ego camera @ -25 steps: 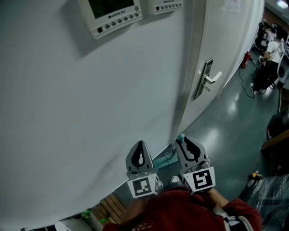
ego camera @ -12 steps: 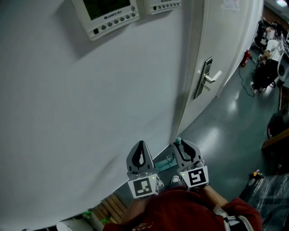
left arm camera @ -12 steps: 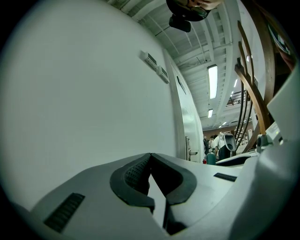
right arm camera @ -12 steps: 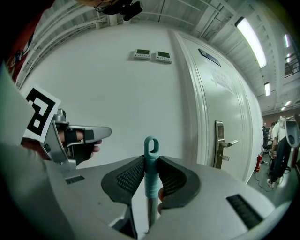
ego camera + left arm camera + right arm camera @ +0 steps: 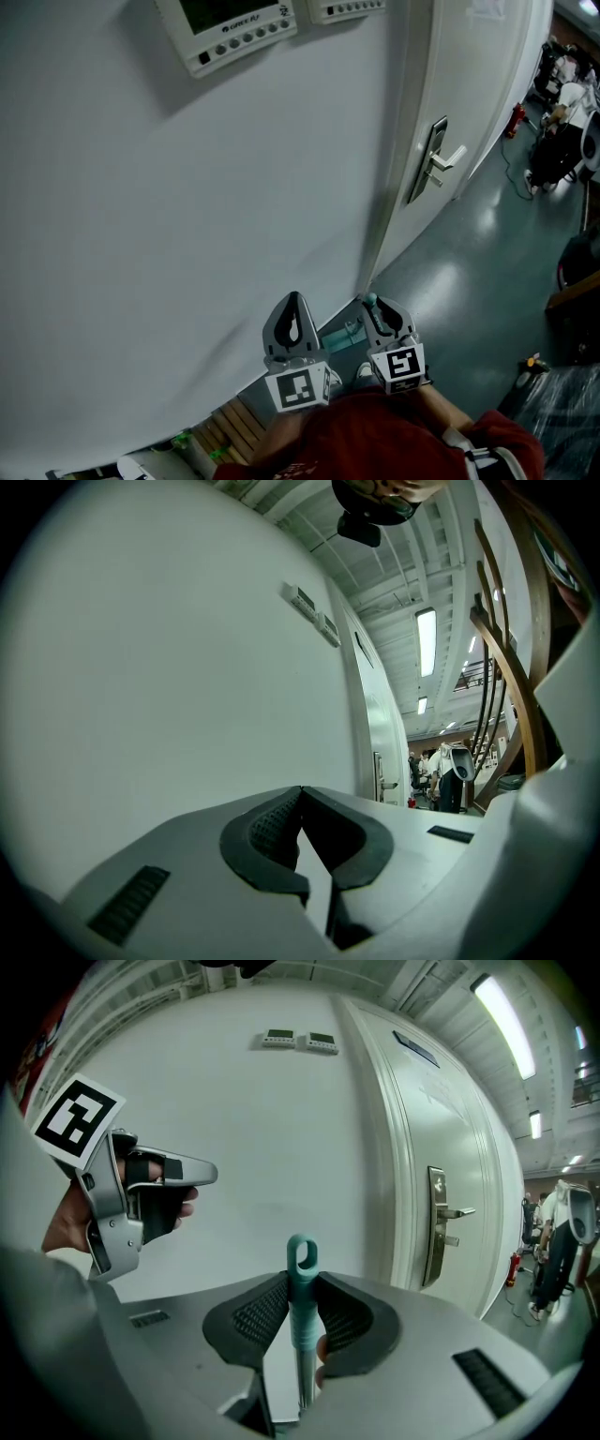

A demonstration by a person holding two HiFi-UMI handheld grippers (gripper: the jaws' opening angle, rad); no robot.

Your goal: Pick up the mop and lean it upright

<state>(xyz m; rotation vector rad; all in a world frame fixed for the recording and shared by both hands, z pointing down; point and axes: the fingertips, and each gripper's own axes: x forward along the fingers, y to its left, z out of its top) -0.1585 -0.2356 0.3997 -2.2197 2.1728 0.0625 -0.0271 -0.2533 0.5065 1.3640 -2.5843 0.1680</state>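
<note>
The mop's teal handle top [image 5: 301, 1269], with its hanging loop, stands upright between the pads of my right gripper [image 5: 302, 1286], which is shut on it. In the head view the handle tip [image 5: 370, 300] pokes out of the right gripper [image 5: 378, 309] close to the white wall. A teal mop part [image 5: 343, 334] shows on the floor by the wall base. My left gripper [image 5: 292, 315] hangs just left of the right one, level, its jaws [image 5: 300, 794] shut on nothing. In the right gripper view, the left gripper [image 5: 202, 1174] shows in a hand.
A white wall [image 5: 187, 206] fills the left, with control panels [image 5: 239, 33] high up. To the right is a white door with a lever handle [image 5: 441, 161]. Wooden slats [image 5: 230, 431] lie at the bottom left. People and chairs [image 5: 562, 112] are far right.
My right gripper has sunk with the mop handle in it. The left gripper has stayed in place.
</note>
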